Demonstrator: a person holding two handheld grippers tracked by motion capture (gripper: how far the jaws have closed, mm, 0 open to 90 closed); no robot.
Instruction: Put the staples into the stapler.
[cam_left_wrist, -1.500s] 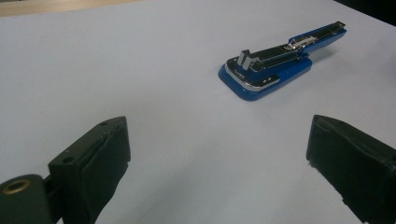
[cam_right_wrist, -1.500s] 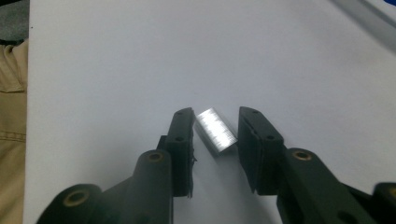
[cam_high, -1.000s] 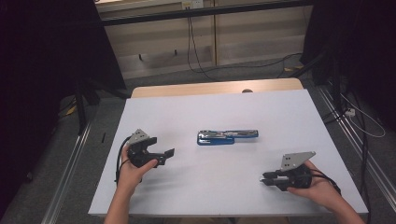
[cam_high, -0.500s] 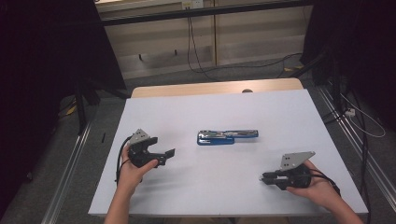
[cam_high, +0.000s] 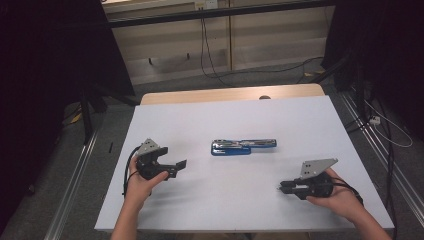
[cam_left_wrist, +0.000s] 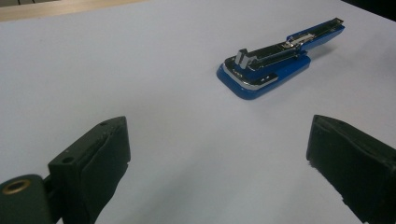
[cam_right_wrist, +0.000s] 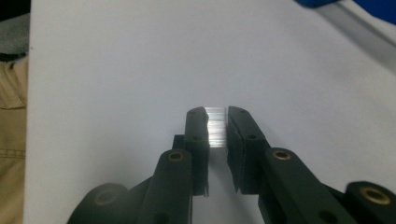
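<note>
The person's left hand (cam_high: 142, 182) holds the left gripper (cam_high: 175, 166) low over the white surface near its left edge, jaws spread wide and pointing toward the middle. Near the right front corner, the right hand (cam_high: 334, 196) holds the right gripper (cam_high: 283, 186) level, its jaws drawn close together and pinching something small and silvery, pointing left.
</note>
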